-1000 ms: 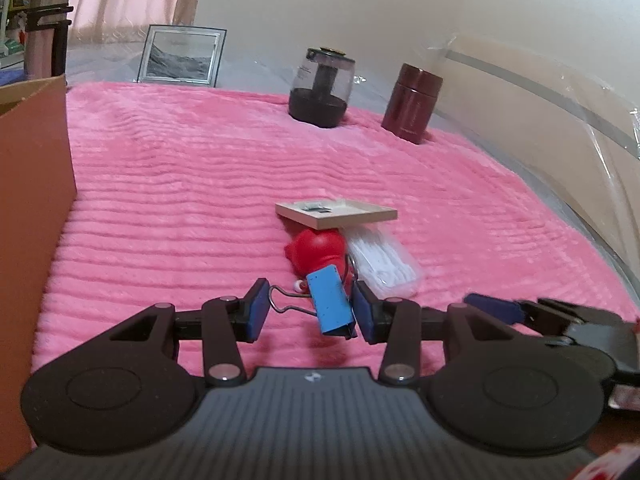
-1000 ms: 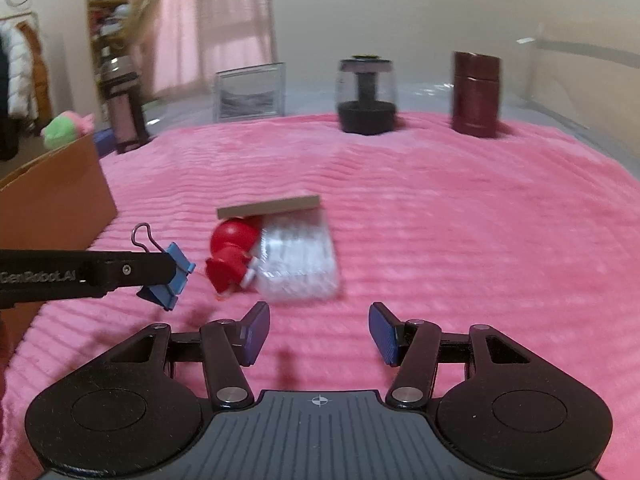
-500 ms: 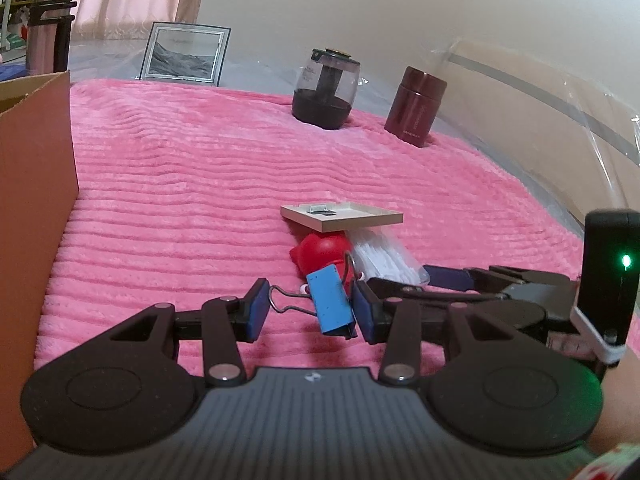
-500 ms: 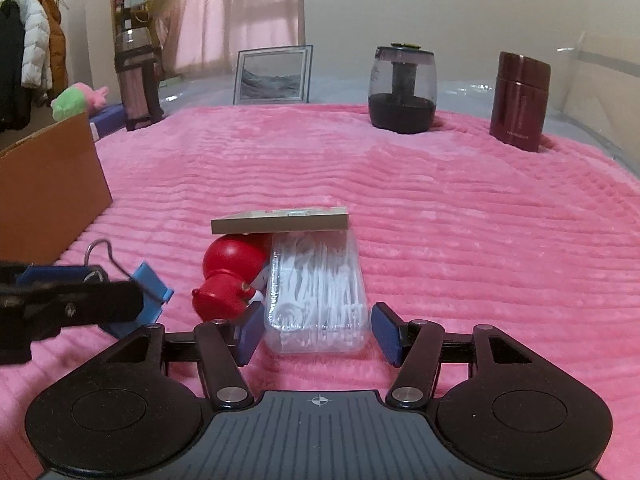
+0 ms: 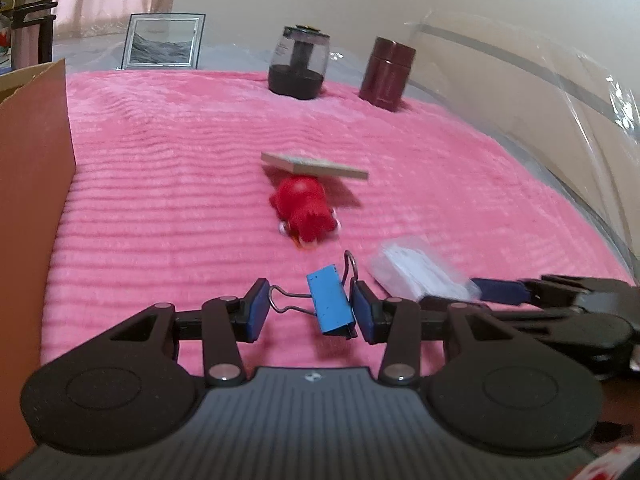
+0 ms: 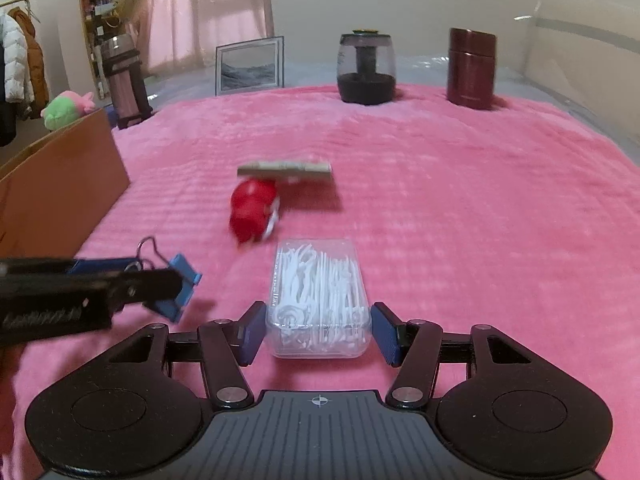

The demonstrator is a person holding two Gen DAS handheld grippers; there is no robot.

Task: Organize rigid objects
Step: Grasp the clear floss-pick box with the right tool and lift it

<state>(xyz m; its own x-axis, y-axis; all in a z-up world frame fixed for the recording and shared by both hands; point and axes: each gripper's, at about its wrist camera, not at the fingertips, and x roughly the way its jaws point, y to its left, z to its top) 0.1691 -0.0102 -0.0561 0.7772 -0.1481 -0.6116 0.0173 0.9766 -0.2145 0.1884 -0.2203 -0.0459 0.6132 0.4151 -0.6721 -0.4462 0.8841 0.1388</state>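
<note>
My left gripper [image 5: 310, 308] is shut on a blue binder clip [image 5: 330, 304]: one pad is on its wire handle, the other on its blue body, and it hangs above the pink blanket. My right gripper [image 6: 320, 330] is shut on a clear box of white floss picks [image 6: 318, 292], with a pad against each long side. In the left wrist view that box [image 5: 416, 270] shows at the right. Further back a red toy figure [image 6: 252, 212] lies with its head under a thin beige board [image 6: 286, 169]. The clip [image 6: 182, 284] is to the left of the floss box.
An open cardboard box [image 6: 60, 184] stands at the left edge of the blanket [image 6: 460, 220]. Along the back stand a framed picture [image 6: 250, 65], a dark clear-walled jar [image 6: 366, 68] and a maroon canister [image 6: 472, 68]. A flask [image 6: 124, 80] stands at the back left, and clear plastic sheeting [image 5: 540, 92] rises on the right.
The right gripper reached the floss box beside the red toy, took hold of it and drew it back from under the board. The left gripper drew back with the clip.
</note>
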